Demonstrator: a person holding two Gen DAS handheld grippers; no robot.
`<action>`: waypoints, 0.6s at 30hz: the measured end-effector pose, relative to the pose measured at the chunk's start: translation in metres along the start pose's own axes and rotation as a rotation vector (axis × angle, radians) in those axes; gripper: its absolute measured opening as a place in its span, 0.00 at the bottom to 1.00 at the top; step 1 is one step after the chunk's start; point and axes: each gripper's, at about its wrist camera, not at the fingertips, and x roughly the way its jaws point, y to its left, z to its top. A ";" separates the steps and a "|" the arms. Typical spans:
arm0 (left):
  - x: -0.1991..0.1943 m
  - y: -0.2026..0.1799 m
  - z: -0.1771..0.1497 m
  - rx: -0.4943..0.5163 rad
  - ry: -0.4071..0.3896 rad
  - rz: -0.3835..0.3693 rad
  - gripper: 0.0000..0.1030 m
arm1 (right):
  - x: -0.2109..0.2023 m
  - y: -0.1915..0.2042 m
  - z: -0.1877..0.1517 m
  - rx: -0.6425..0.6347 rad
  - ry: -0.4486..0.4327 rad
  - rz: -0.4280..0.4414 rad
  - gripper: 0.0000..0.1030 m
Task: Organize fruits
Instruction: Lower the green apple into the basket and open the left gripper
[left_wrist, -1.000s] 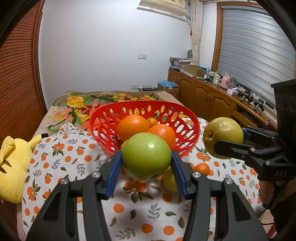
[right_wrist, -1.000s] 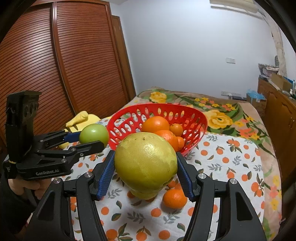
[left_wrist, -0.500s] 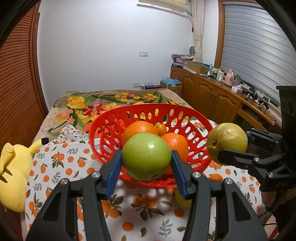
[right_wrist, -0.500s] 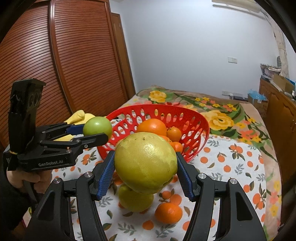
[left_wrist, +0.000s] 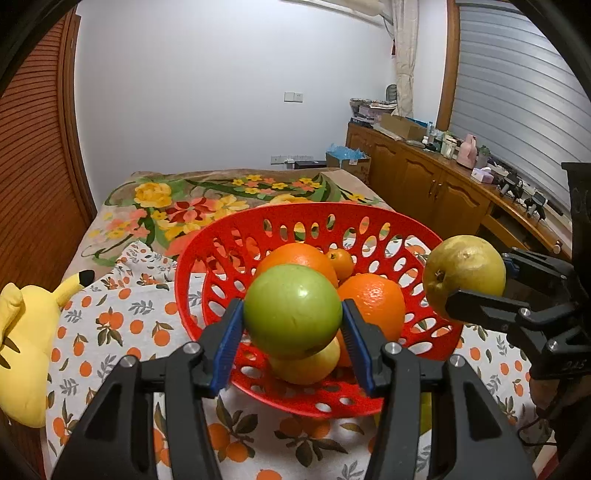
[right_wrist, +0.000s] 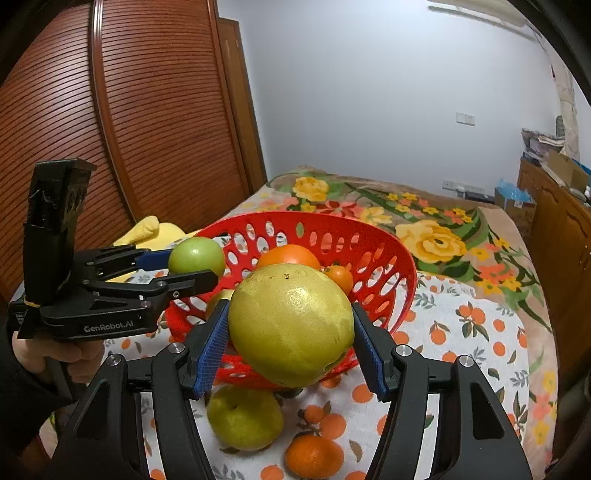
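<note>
My left gripper (left_wrist: 292, 325) is shut on a green apple (left_wrist: 292, 311) and holds it above the near rim of the red perforated basket (left_wrist: 373, 229). The basket holds two large oranges (left_wrist: 373, 301), a small tangerine (left_wrist: 341, 260) and a yellow fruit (left_wrist: 314, 363). My right gripper (right_wrist: 290, 345) is shut on a large yellow pear (right_wrist: 291, 323), held in front of the basket (right_wrist: 369, 243). In the right wrist view the left gripper (right_wrist: 192, 271) with the apple (right_wrist: 197, 255) is at the basket's left rim. A yellow pear (right_wrist: 244, 417) and a tangerine (right_wrist: 314, 456) lie on the cloth.
The basket stands on a white cloth with an orange print (right_wrist: 476, 332) over a floral bedspread (left_wrist: 207, 206). A yellow plush toy (left_wrist: 22, 350) lies at the left. A wooden sideboard (left_wrist: 436, 188) runs along the right wall; a slatted wardrobe (right_wrist: 147, 129) is at the left.
Both grippers have moved forward and up towards the basket with their fruit. The apple now hangs over the basket's near rim, and the pear is closer to the basket.
</note>
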 end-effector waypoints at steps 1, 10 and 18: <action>0.001 0.000 0.000 0.000 0.002 0.003 0.51 | 0.001 0.000 0.001 -0.002 0.002 -0.001 0.63; 0.010 0.006 0.002 -0.014 0.017 0.011 0.53 | 0.012 -0.003 0.008 -0.007 0.020 -0.015 0.63; -0.001 0.018 0.007 -0.043 -0.035 0.013 0.65 | 0.019 -0.003 0.012 -0.016 0.031 -0.020 0.63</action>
